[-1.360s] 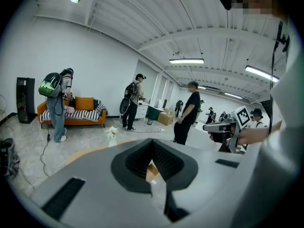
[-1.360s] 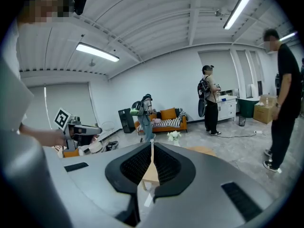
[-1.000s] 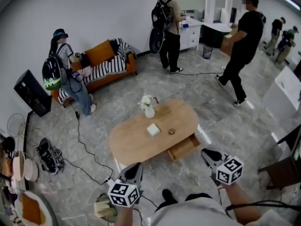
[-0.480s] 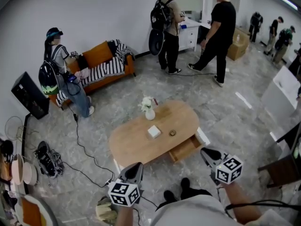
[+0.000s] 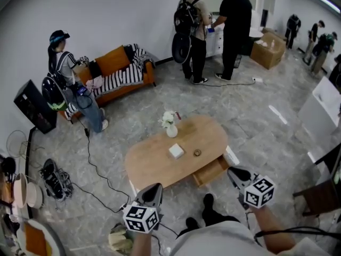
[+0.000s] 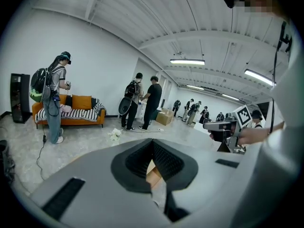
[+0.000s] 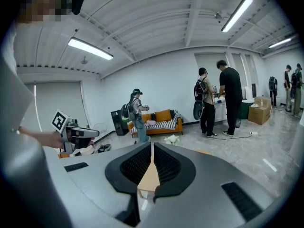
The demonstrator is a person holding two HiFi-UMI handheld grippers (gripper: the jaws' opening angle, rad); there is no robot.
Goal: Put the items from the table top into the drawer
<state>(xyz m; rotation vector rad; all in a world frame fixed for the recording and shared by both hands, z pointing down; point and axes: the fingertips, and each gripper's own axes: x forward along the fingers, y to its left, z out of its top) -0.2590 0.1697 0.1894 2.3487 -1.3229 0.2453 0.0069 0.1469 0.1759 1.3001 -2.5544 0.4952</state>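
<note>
Each hand carries a grey tool. The left tool [image 5: 154, 188] and the right tool [image 5: 235, 171] have smooth, rounded shells that taper toward the front. Behind each sits a white cube, one on the left [image 5: 140, 219] and one on the right [image 5: 259, 191], printed with black square markers. Seen close in the gripper views, each shell [image 6: 95, 184] has a black ribbed lining [image 7: 168, 165] round the jaws and narrow black slots [image 6: 61, 198] on either side. The person wears a pale top [image 5: 224, 242], dark trousers [image 5: 221, 219] and black shoes [image 5: 208, 200]. A thin black cable [image 5: 298, 230] runs across by the right arm.
</note>
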